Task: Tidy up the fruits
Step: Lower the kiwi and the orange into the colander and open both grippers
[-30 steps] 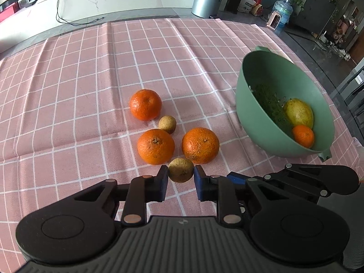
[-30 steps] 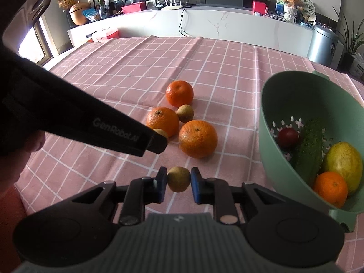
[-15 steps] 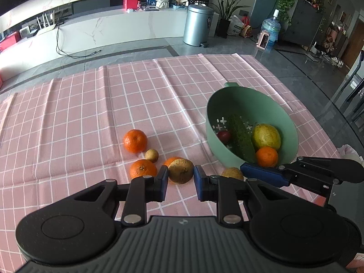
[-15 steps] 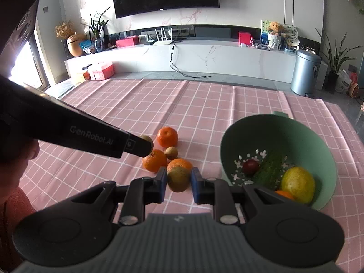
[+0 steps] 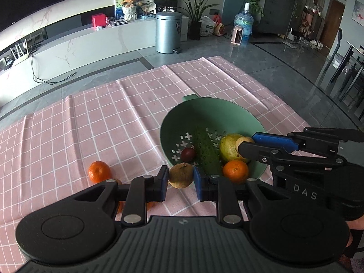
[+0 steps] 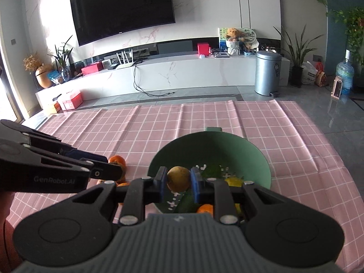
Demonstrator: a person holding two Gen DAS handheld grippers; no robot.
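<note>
Roughly: 2 claws, 1 brown fruit (image 5: pixel 180 175) ea; bowl (image 5: pixel 227 111) w/ maybe 4.

Right gripper (image 6: pixel 179 179) jaws clamp small brown fruit (image 6: pixel 178 179) above green colander (image 6: pixel 245 157).

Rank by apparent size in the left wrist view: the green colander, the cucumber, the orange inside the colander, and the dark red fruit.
1. green colander
2. cucumber
3. orange, in the colander
4. dark red fruit

All four sit at a similar depth, so the order looks reliable.
</note>
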